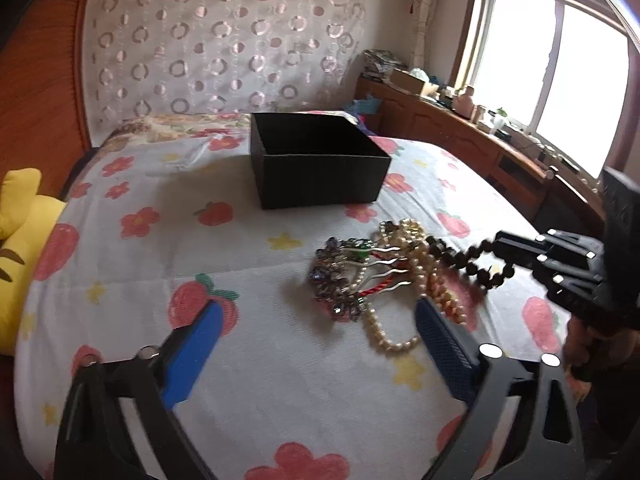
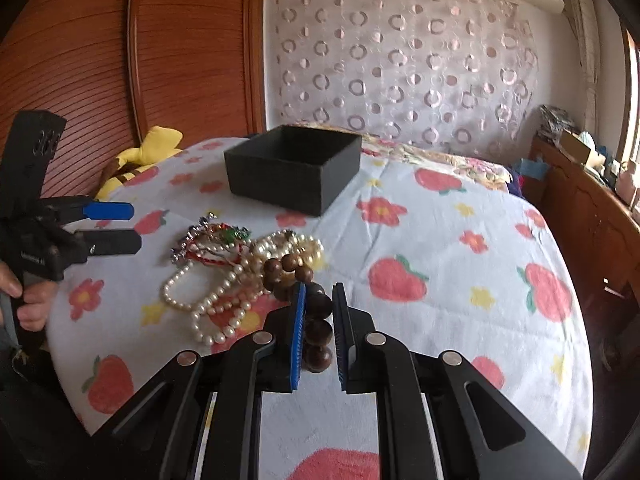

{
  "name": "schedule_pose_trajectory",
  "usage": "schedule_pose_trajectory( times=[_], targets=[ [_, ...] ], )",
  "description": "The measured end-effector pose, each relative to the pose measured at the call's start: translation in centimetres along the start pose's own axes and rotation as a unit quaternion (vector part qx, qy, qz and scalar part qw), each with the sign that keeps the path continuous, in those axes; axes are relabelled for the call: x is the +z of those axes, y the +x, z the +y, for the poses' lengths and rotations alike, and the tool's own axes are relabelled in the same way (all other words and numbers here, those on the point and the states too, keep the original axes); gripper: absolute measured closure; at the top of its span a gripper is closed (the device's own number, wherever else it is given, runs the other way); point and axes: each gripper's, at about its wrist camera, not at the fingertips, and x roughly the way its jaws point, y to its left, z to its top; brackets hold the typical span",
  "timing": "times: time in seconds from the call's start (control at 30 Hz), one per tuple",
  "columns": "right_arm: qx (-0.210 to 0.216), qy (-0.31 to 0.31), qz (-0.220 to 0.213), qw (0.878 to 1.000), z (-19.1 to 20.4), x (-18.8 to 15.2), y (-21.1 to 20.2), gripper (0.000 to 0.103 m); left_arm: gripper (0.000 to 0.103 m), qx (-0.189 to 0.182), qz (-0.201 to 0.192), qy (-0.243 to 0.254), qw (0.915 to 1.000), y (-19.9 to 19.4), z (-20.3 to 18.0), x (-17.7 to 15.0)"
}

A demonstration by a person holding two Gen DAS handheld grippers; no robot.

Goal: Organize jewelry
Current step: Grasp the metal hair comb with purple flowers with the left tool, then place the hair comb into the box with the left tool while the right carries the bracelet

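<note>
A pile of jewelry lies on the flowered bedspread: pearl strands, silver hairpins with purple and green stones, a red cord. A dark wooden bead bracelet runs from the pile into my right gripper, which is shut on its beads; it also shows in the left wrist view. My left gripper is open, just in front of the pile, holding nothing. An open black box stands behind the pile; its inside is mostly hidden.
A yellow plush toy lies at the bed's left edge by a wooden headboard. A wooden cabinet with clutter runs under the window on the right. A patterned curtain hangs behind the bed.
</note>
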Motion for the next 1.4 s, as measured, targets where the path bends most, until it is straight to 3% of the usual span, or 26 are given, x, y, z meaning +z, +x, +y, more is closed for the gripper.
schedule_pose_trajectory(
  times=[0.13, 0.33, 0.67, 0.73, 0.83, 0.97, 1.4],
  targets=[
    [0.001, 0.012, 0.0, 1.0, -0.3, -0.3, 0.3, 0.088, 0.038, -0.027, 0.017, -0.003, 0.9995, 1.2, 0.0, 1.0],
    [0.004, 0.025, 0.001, 1.0, -0.6, -0.3, 0.5, 0.088, 0.054, -0.056, 0.051, -0.031, 0.9966, 4.1, 1.0, 2.8],
    [0.002, 0.018, -0.002, 1.0, -0.5, -0.3, 0.5, 0.088, 0.057, -0.053, 0.077, -0.029, 0.9952, 6.3, 1.5, 3.5],
    [0.002, 0.019, -0.002, 1.0, -0.5, -0.3, 0.5, 0.088, 0.076, -0.063, 0.077, -0.027, 0.9947, 6.4, 1.4, 3.4],
    [0.002, 0.019, -0.002, 1.0, -0.5, -0.4, 0.5, 0.088, 0.083, -0.069, 0.073, -0.023, 0.9947, 6.0, 1.3, 3.2],
    [0.002, 0.018, -0.002, 1.0, -0.4, -0.4, 0.4, 0.088, 0.084, -0.067, 0.069, -0.011, 0.9953, 5.4, 1.1, 3.0],
    [0.001, 0.018, -0.003, 1.0, -0.4, -0.4, 0.4, 0.088, 0.084, 0.001, 0.017, 0.032, 0.9993, 1.2, 0.4, 4.1]
  ],
)
